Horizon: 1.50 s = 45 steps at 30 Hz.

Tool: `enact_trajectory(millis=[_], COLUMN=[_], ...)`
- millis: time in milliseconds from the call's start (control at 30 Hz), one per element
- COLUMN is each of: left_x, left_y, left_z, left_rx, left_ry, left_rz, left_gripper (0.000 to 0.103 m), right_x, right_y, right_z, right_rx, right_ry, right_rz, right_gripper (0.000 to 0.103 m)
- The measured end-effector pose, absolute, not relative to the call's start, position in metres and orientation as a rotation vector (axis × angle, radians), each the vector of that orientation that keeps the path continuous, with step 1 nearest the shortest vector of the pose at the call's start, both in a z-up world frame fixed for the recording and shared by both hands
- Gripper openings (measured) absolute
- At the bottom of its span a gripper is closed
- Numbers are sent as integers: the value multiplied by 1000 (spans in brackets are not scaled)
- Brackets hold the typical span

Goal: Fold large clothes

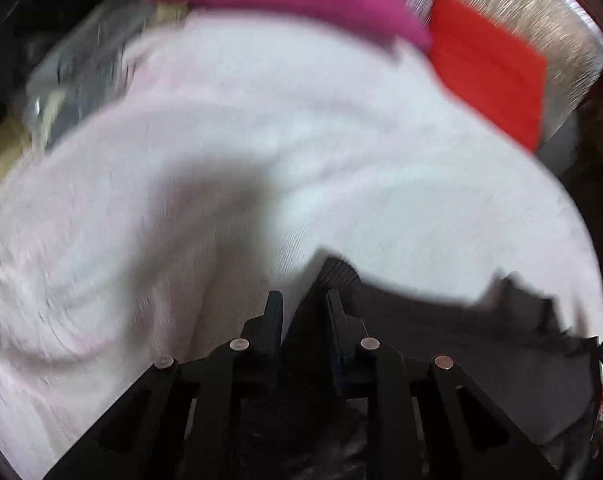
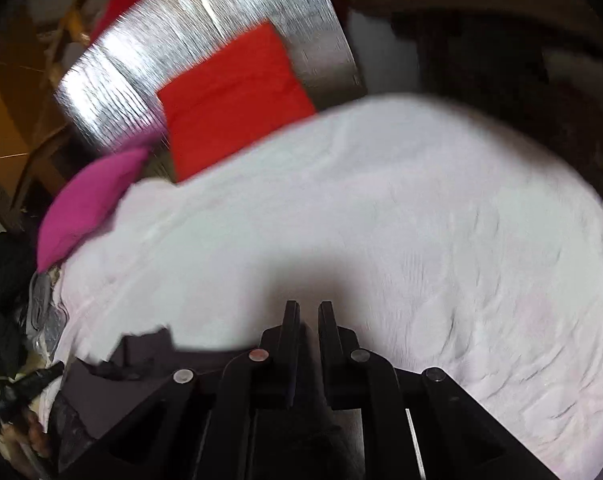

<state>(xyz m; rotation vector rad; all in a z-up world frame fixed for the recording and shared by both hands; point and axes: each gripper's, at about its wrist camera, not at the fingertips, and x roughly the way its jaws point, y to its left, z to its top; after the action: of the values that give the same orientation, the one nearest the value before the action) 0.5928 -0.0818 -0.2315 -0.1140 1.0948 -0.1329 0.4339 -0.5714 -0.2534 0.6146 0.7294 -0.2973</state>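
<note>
Grippers L (image 1: 301,300) & R (image 2: 308,310): both clamped on pale pink garment (image 1: 261,140) edge.

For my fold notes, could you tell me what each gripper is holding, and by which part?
Both hold the white garment at its near edge: the left gripper beside a dark trim, the right gripper on plain fabric.

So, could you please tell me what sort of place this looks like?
Probably a cluttered room at home: a pale garment spread on a silver foil mat, folded red cloth and magenta cloth beside it.
</note>
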Motion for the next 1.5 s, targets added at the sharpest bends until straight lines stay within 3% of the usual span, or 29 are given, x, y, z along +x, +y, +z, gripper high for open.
enact_trajectory(millis=[33,100,133,233,333,367,400,467,800,1033,1167,1500], left_x=[591,586,584,562,523,510,493,459,316,284,272,270], left_y=[-78,-67,-63,-49,-39,-36,-32,-28,-24,-30,-31,-30], left_z=[-232,-222,-218,-197,-175,-170,-165,-159,-152,-147,-144,-147], left_rx=[-143,-190,-195,-181,-113,-96,-71,-18,137,171,188,183], left_ry=[1086,1080,1088,1055,1003,992,976,956,789,739,707,716], left_rz=[-145,-156,-155,-179,-219,-226,-227,-226,-134,-114,-107,-85], left_gripper=[23,41,61,65,65,65,66,72,75,75,76,75], right_x=[430,420,412,384,350,336,325,297,196,180,184,217], right_y=[-571,-574,-578,-576,-564,-559,-554,-540,-490,-466,-452,-443], right_z=[-259,-259,-256,-240,-223,-219,-215,-211,-224,-232,-227,-276], right_rx=[653,724,753,779,736,735,733,716,726,753,721,758], right_ry=[740,726,718,682,658,643,613,575,566,545,523,718], right_rz=[-270,-231,-216,-187,-166,-167,-170,-165,-127,-98,-114,-191], right_gripper=[11,12,12,15,45,77,88,88,88,87,81,75])
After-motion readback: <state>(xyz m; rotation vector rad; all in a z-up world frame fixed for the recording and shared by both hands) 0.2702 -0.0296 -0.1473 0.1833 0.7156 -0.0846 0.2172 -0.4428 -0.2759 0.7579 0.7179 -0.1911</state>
